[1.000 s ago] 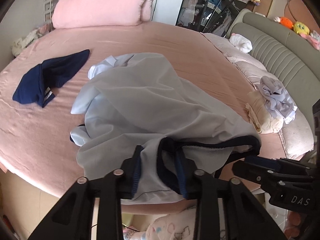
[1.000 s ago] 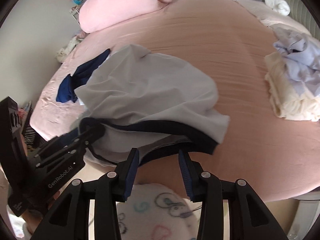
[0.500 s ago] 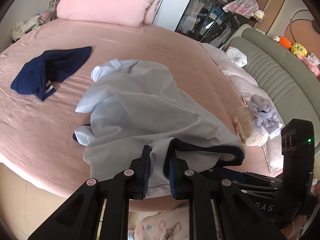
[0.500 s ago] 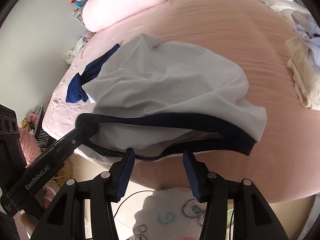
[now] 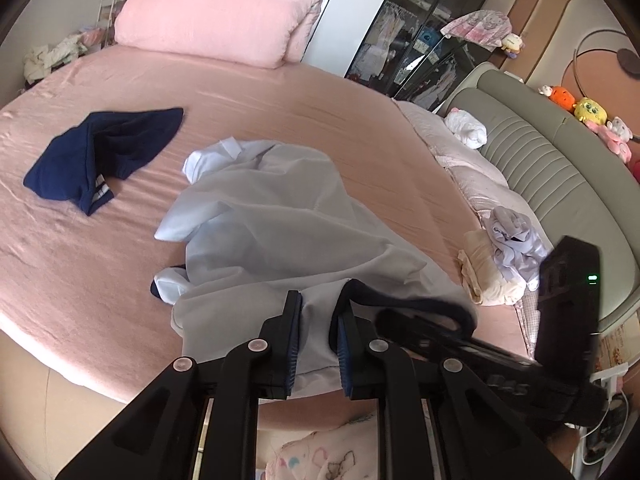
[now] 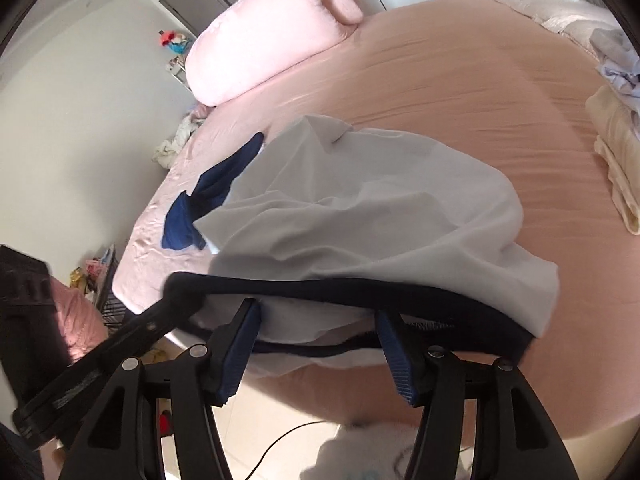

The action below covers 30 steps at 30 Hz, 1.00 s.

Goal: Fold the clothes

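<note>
A pale blue garment (image 5: 272, 216) with a navy band along its near edge lies crumpled on the pink bed (image 5: 280, 112), and its hem hangs over the bed's front edge. My left gripper (image 5: 318, 308) is shut on that hem beside the navy band. In the right wrist view the same garment (image 6: 360, 208) spreads ahead. My right gripper (image 6: 316, 312) sits at the band with its jaws opening. Cloth lies between the pads, but they do not press on it. A navy garment (image 5: 100, 152) rests apart at the left.
A rolled pink duvet (image 5: 216, 12) sits at the far side of the bed. A cream and lavender clothes pile (image 5: 500, 264) lies at the right, by the green padded headboard (image 5: 560, 168). Floor and a patterned rug (image 5: 320, 452) show below the bed edge.
My left jaws narrowed onto the hem and lifted it a little. My right jaws widened around the navy band and the gripper shifted closer to the garment.
</note>
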Tool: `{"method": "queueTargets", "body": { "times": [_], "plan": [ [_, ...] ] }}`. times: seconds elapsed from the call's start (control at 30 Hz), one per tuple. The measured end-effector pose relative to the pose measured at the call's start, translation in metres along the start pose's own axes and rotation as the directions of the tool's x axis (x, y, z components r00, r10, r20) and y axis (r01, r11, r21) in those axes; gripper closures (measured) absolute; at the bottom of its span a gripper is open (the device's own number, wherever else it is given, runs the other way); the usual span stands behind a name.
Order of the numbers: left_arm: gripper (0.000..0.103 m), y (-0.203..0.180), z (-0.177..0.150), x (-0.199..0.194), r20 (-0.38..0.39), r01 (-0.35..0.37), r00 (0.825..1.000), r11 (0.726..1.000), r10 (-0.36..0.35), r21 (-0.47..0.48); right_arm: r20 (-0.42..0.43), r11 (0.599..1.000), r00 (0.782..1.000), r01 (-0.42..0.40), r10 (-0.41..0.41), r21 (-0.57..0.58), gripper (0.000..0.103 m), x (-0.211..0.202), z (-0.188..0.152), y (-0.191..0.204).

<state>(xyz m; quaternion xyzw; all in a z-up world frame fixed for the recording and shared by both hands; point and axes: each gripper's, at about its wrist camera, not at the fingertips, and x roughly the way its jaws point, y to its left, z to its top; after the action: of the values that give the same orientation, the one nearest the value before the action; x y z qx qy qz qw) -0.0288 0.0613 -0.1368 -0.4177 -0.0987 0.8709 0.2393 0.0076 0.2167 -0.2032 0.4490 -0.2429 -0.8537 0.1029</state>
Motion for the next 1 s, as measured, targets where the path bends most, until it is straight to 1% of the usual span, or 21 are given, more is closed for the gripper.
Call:
{"method": "queueTargets", "body": {
  "times": [0.03,0.07,0.1,0.17,0.27,0.3,0.37,0.4,0.47,0.53,0.6,0.63,0.7,0.83,0.93,1.0],
  "plan": [
    [0.089,-0.001,0.000,0.000,-0.001,-0.001,1.000,1.000,0.001,0.005,-0.010,1.000,1.000,0.000,0.000,-0.002,0.052,0.005,-0.001,0.000],
    [0.089,-0.002,0.000,0.001,-0.007,-0.004,1.000,1.000,0.004,0.010,-0.032,1.000,0.999,-0.010,0.010,0.001,0.059,0.010,-0.001,0.001],
    [0.089,-0.003,0.000,0.002,-0.013,-0.004,1.000,1.000,0.005,0.014,-0.047,1.000,0.999,-0.021,0.021,0.009,0.064,0.015,-0.002,0.001],
    [0.089,-0.003,-0.002,0.005,-0.023,-0.001,1.000,1.000,0.001,0.016,-0.058,0.999,0.998,-0.022,0.024,0.035,0.070,0.020,-0.004,-0.001],
    [0.089,-0.002,-0.003,0.006,-0.038,0.018,0.999,1.000,-0.018,-0.004,-0.075,0.999,0.997,-0.007,0.011,0.048,0.074,0.024,-0.004,-0.001],
    [0.089,-0.001,-0.002,0.004,-0.034,0.022,0.999,1.000,-0.022,-0.005,-0.063,0.999,0.998,-0.006,0.009,0.051,0.078,0.023,-0.003,0.000],
    [0.089,-0.001,-0.001,0.000,-0.025,0.028,0.999,1.000,-0.028,-0.006,-0.035,0.999,0.999,-0.007,0.009,0.054,0.080,0.022,-0.001,0.003],
    [0.089,-0.001,0.000,-0.002,-0.019,0.026,0.999,1.000,-0.026,-0.004,-0.024,0.999,1.000,-0.005,0.006,0.052,0.081,0.023,0.000,0.004],
    [0.089,-0.001,0.002,-0.007,-0.006,0.025,1.000,1.000,-0.025,-0.002,-0.040,0.999,0.999,0.034,-0.033,0.017,0.081,0.032,0.006,0.012],
    [0.089,-0.005,0.005,-0.014,0.019,0.034,0.999,0.999,-0.035,0.020,-0.044,0.997,0.996,0.078,-0.078,-0.019,0.080,0.042,0.008,0.020],
    [0.089,-0.011,0.007,-0.020,0.041,0.021,0.999,0.998,-0.023,0.056,-0.039,0.994,0.994,0.105,-0.106,-0.040,0.080,0.052,0.011,0.026],
    [0.089,-0.013,0.007,-0.021,0.046,0.003,0.999,0.997,-0.007,0.075,-0.029,0.995,0.995,0.094,-0.095,-0.026,0.080,0.054,0.012,0.026],
    [0.089,-0.013,0.007,-0.017,0.029,-0.023,0.999,0.996,0.020,0.090,0.002,0.998,0.998,0.064,-0.064,0.016,0.080,0.057,0.016,0.024],
    [0.089,-0.003,0.003,-0.003,-0.047,-0.033,0.998,0.998,0.036,0.051,0.038,0.999,0.999,-0.003,0.001,0.054,0.080,0.052,0.021,0.021],
    [0.089,-0.002,0.000,0.004,-0.105,-0.057,0.993,0.997,0.062,0.054,0.059,0.996,0.997,-0.054,0.050,0.072,0.080,0.041,0.022,0.019],
    [0.088,-0.005,-0.002,0.008,-0.135,-0.057,0.989,0.997,0.064,0.058,0.056,0.994,0.996,-0.073,0.069,0.077,0.080,0.031,0.021,0.017]
  ]
}}
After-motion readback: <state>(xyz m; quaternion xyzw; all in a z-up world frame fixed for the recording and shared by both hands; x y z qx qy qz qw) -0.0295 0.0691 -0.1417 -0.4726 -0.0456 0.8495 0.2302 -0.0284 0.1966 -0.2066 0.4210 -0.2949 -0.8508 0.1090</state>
